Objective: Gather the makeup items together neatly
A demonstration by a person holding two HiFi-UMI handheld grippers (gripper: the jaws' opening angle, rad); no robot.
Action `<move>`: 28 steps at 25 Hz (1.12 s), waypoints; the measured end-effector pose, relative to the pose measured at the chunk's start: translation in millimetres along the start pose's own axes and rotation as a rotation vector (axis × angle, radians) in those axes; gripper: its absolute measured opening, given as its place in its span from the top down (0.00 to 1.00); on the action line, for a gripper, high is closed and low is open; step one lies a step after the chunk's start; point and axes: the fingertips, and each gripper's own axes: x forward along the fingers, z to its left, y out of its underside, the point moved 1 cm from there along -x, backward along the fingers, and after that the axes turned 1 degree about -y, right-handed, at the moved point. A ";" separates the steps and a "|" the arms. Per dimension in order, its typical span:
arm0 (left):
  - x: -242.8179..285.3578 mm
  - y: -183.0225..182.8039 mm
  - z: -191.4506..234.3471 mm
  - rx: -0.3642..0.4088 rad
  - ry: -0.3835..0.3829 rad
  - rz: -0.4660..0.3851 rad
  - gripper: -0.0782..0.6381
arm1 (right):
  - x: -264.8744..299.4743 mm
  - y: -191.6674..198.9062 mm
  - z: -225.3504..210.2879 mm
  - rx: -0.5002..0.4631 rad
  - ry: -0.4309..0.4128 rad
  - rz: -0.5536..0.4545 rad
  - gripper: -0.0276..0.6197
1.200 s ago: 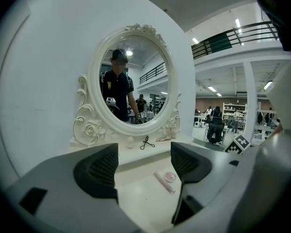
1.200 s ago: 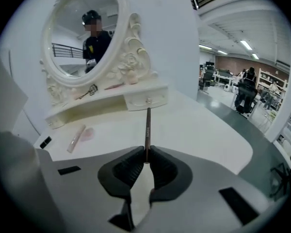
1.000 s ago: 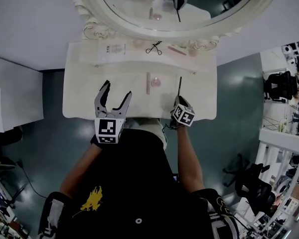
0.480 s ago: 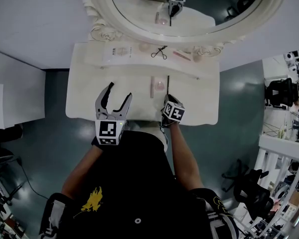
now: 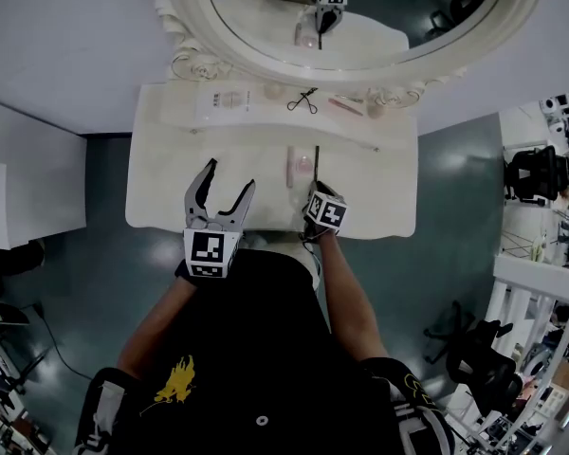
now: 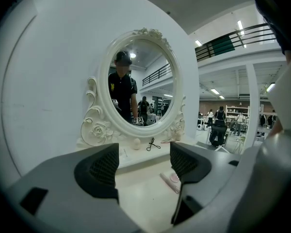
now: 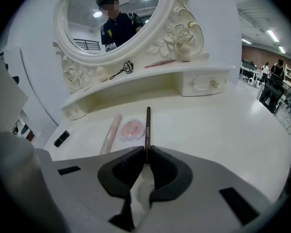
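**Right gripper clamped on a brown pencil; left gripper spread and empty**

The right gripper [image 7: 146, 152] has its jaws closed on the near end of a brown pencil [image 7: 147, 125]. The pencil runs from the jaws toward 12 o'clock, low over the cream dressing table [image 5: 171, 188]; whether its far end touches the top cannot be told. The left gripper [image 6: 144, 166] is at 9 o'clock of the right one in the head view. Its jaws stand wide apart with nothing between them, above the table's near edge.

In the right gripper view, a round pink compact [image 7: 132, 129] lies just beside the pencil at its 9 o'clock. A pink tube [image 7: 110, 132] lies at 9 o'clock of the compact. A small black object [image 7: 61, 138] sits farther toward 9 o'clock, near the table's edge.

At 12 o'clock, a raised shelf [image 7: 150, 74] carries an eyelash curler [image 7: 121, 71], a slim pink stick [image 7: 160, 62] and a pale egg-shaped sponge [image 7: 185, 55]. The oval mirror [image 7: 82, 18] stands behind the shelf.
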 end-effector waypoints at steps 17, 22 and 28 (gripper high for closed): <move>-0.2 -0.8 5.7 0.005 0.018 -0.012 0.42 | 1.7 0.3 9.6 -0.015 -0.003 -0.020 0.77; -2.5 21.2 29.2 -0.014 0.034 0.076 0.42 | 2.1 6.4 21.3 -0.187 -0.043 0.022 0.52; -0.9 94.0 71.3 0.018 0.012 0.272 0.42 | -29.3 5.8 19.1 -0.172 -0.011 -0.072 0.52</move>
